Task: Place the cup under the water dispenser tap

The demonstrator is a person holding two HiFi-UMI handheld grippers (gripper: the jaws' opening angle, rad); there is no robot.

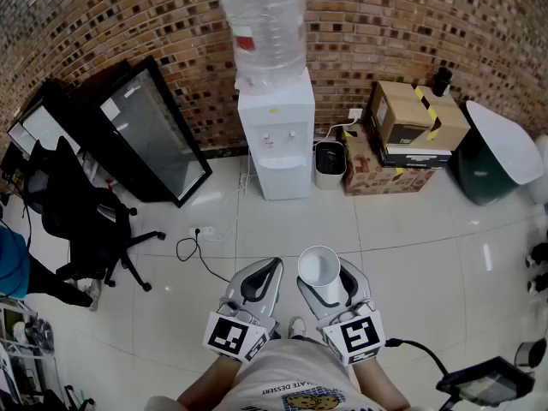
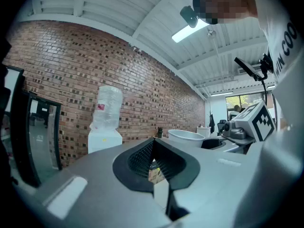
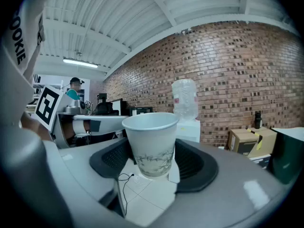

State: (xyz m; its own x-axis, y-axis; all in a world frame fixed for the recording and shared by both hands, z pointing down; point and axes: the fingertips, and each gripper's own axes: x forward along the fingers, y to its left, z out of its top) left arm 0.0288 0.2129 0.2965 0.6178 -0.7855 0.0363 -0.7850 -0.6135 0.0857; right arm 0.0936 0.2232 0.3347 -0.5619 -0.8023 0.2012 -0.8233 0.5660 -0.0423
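Note:
A white paper cup [image 1: 319, 267] with a faint grey print stands upright between the jaws of my right gripper [image 1: 330, 281], which is shut on it; in the right gripper view the cup [image 3: 151, 144] fills the gap between the black pads. My left gripper [image 1: 257, 282] hangs beside it with its jaws shut and nothing between them [image 2: 154, 163]. The white water dispenser [image 1: 276, 134] with a clear bottle on top stands against the brick wall, well ahead of both grippers; it shows in the left gripper view as a dispenser [image 2: 104, 139] and behind the cup as a dispenser [image 3: 186, 122].
A black framed glass panel [image 1: 154, 131] leans on the wall left of the dispenser. A black office chair [image 1: 81, 225] stands at left, a cable and power strip [image 1: 201, 238] lie on the tiled floor. A small bin [image 1: 329, 163] and cardboard boxes [image 1: 411, 131] sit to the right.

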